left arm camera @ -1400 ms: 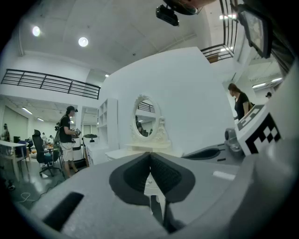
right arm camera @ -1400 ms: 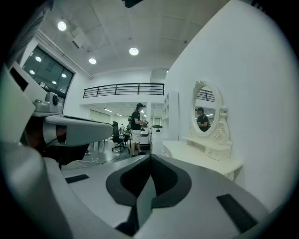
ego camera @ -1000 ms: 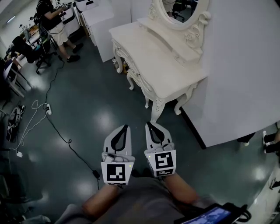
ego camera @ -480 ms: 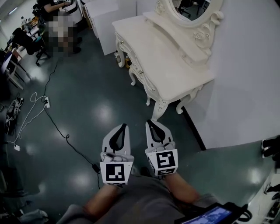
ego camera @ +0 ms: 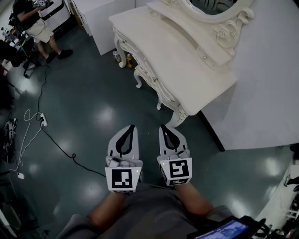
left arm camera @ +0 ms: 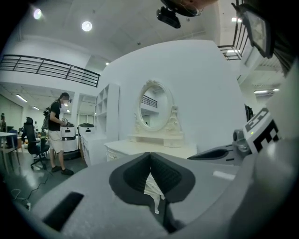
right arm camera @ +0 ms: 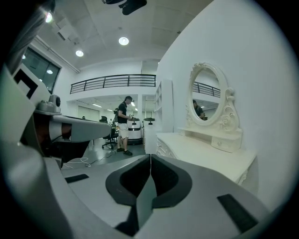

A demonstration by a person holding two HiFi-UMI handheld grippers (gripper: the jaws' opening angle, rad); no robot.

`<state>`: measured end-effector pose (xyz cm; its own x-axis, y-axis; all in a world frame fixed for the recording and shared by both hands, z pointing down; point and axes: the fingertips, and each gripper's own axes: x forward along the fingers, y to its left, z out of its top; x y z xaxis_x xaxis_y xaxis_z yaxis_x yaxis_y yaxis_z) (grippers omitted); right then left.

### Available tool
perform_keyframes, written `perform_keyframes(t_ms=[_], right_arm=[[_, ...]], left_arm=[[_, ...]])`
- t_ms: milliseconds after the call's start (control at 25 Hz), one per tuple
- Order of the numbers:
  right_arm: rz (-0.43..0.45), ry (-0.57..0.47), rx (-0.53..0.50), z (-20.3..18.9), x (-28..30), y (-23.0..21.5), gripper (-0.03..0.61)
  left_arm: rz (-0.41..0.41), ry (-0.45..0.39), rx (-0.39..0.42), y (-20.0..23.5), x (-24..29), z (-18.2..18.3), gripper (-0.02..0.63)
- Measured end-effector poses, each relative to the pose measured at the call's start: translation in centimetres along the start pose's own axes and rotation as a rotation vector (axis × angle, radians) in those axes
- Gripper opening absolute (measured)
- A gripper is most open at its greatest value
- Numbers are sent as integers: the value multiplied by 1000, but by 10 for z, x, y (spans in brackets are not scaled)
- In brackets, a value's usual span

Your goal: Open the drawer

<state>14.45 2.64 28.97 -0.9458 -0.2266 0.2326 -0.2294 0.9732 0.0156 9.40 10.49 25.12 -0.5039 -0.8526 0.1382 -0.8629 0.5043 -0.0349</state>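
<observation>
A cream ornate dressing table (ego camera: 187,60) with an oval mirror (ego camera: 219,7) stands against the white wall, up and right in the head view. Small drawers with knobs (ego camera: 204,57) sit on its raised back shelf; a carved front drawer (ego camera: 140,70) runs along its left edge. My left gripper (ego camera: 132,127) and right gripper (ego camera: 163,126) are held side by side over the floor, short of the table's near leg (ego camera: 177,119). Both are shut with nothing between the jaws. The table (left arm camera: 154,148) shows ahead in the left gripper view, and the same table (right arm camera: 205,154) to the right in the right gripper view.
A white cabinet (ego camera: 98,18) stands beyond the table's far end. A black cable (ego camera: 60,144) and a power strip (ego camera: 43,120) lie on the dark glossy floor at left. A person (ego camera: 35,25) stands at the far left by chairs. White wall panels (ego camera: 266,93) close off the right.
The dressing table has grown larger and slid toward the lower right of the head view as I walk closer. Both grippers stay shut and side by side.
</observation>
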Motion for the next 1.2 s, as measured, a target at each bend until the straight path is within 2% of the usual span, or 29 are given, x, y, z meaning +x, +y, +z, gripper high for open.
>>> perform_keyframes(t_ms=[200, 440, 760, 920, 1080, 1200], right_arm=[[-111, 3, 19, 19, 51, 5, 14], [-234, -25, 37, 46, 85, 5, 14], [-349, -62, 61, 61, 90, -19, 14], [-405, -39, 85, 56, 98, -38, 14], [-436, -46, 101, 49, 120, -62, 14], [-453, -47, 123, 44, 141, -83, 14]], left_arm=[[-121, 9, 22, 46, 38, 9, 15], [-260, -19, 58, 76, 73, 30, 15], [-367, -30, 94, 70, 113, 38, 15], [-406, -29, 98, 64, 135, 29, 15], [-449, 7, 100, 59, 166, 17, 15], [-480, 4, 117, 57, 195, 18, 15]])
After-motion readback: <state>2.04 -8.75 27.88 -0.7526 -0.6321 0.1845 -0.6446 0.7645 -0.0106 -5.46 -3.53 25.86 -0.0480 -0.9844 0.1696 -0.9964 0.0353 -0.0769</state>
